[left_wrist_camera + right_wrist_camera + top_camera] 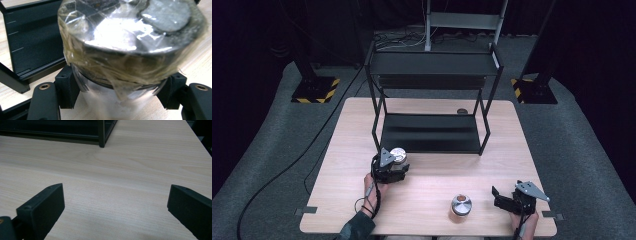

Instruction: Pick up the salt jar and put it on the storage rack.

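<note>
A clear jar (125,37) with a shiny metal lid wrapped in wrinkled tape stands between the jaws of my left gripper (117,90), whose pads press on its sides below the lid. From above, that jar (398,155) and the left gripper (396,165) sit just in front of the left foot of the black rack (432,132). A second jar (460,206) with a metal lid stands alone near the front edge. My right gripper (501,198) rests to its right, open, with only bare wood between its jaws (115,205).
The black two-tier rack stands at the back middle of the wooden table (432,175); its lower shelf (32,37) lies close behind the held jar, and one post foot (101,143) shows ahead of the right gripper. A small round object (462,111) lies behind the rack.
</note>
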Tool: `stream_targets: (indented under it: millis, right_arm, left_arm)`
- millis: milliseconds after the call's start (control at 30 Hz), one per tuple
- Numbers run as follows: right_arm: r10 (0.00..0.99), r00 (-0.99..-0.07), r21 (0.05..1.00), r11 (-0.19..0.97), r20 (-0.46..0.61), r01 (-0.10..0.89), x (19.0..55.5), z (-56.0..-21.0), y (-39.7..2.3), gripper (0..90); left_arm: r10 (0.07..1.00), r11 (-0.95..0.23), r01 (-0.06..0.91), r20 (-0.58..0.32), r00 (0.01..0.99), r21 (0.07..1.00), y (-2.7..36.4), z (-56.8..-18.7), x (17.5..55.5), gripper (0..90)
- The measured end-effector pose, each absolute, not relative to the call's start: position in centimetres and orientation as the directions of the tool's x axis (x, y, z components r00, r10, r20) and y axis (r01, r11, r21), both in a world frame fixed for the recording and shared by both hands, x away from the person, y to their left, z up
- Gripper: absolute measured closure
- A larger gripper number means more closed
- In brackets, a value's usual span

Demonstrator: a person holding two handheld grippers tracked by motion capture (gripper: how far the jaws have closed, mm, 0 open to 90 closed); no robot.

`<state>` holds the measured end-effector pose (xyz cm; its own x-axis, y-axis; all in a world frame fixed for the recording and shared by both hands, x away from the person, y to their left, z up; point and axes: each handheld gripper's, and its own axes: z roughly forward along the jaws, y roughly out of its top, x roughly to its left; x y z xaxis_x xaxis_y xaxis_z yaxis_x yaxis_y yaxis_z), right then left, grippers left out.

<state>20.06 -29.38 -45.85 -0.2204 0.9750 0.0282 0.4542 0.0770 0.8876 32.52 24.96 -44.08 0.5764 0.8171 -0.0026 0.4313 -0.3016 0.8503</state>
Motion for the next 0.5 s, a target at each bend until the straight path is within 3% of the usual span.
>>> stream_targets:
  millis: [500]
  right_arm:
    - [0.975,-0.222,0.887,0.077,0.029,0.455,20.1,-45.8,-29.4,0.0]
  left_arm:
    - [0.787,-0.322,0.427,-0.012,0.617,0.845,26.8,-41.3,32.8,30.5]
